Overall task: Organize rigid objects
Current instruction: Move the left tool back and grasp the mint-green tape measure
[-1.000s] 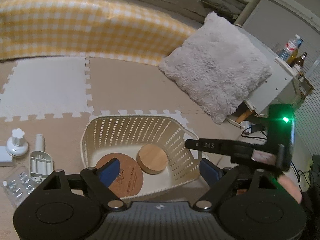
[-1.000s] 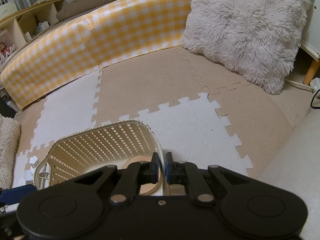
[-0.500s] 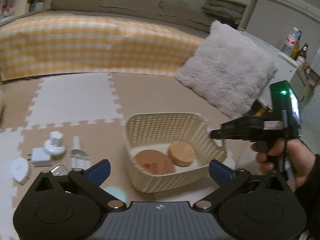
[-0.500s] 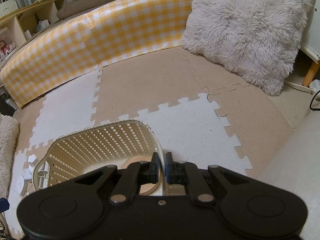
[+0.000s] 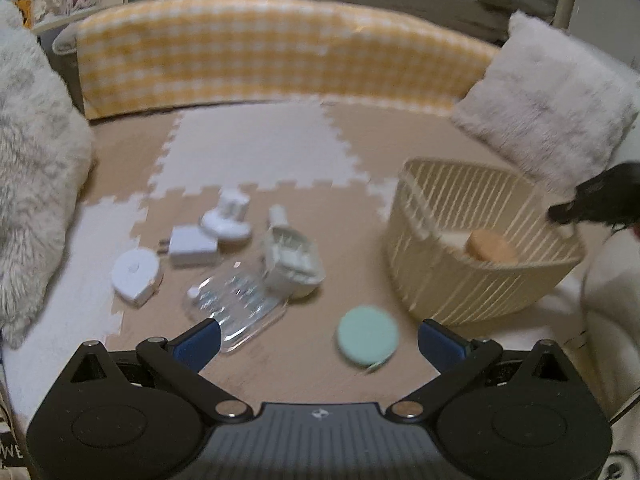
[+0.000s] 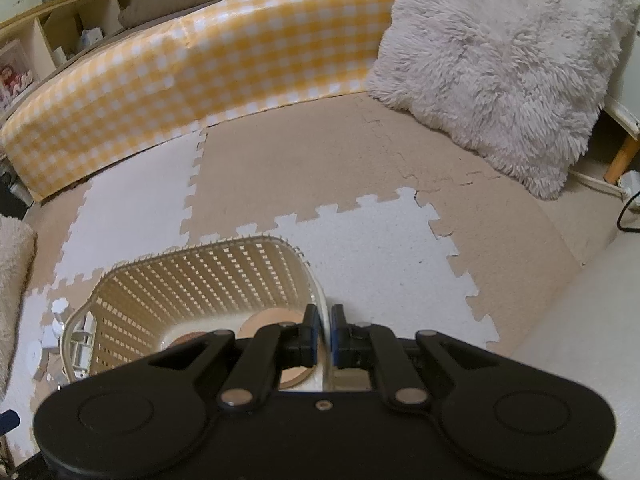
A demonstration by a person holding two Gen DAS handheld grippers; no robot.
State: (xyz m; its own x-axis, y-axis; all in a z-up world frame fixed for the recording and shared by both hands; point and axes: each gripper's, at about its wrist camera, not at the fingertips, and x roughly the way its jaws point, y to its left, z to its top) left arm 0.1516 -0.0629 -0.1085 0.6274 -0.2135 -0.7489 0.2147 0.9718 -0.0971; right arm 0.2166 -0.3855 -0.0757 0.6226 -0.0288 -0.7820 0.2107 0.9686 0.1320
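Note:
My left gripper [image 5: 320, 340] is open wide above the foam mat, nothing held. A mint round disc [image 5: 368, 336] lies on the mat between its fingers, nearer the right one. Further out lie a clear plastic tray [image 5: 236, 304], a white scoop-like piece [image 5: 290, 260], a white charger [image 5: 192, 246], a white oval case [image 5: 134, 276] and a white knob [image 5: 228, 220]. The cream basket [image 5: 460, 280] stands to the right with a wooden disc [image 5: 490, 246] inside. My right gripper [image 6: 325, 320] is shut on the basket [image 6: 200, 280] rim; round coasters [image 6: 264, 326] lie on its floor.
A yellow checked cushion wall [image 5: 260, 52] bounds the far side of the mat. A fluffy pillow [image 6: 500, 68] leans behind the basket at the right, and another fluffy cushion [image 5: 36, 152] sits at the left. A cable [image 6: 624, 216] runs on the floor far right.
The left gripper has swung left and lower, away from the basket; the loose white items and mint disc now lie ahead of it. Its jaws opened wider. The right gripper kept still on the rim.

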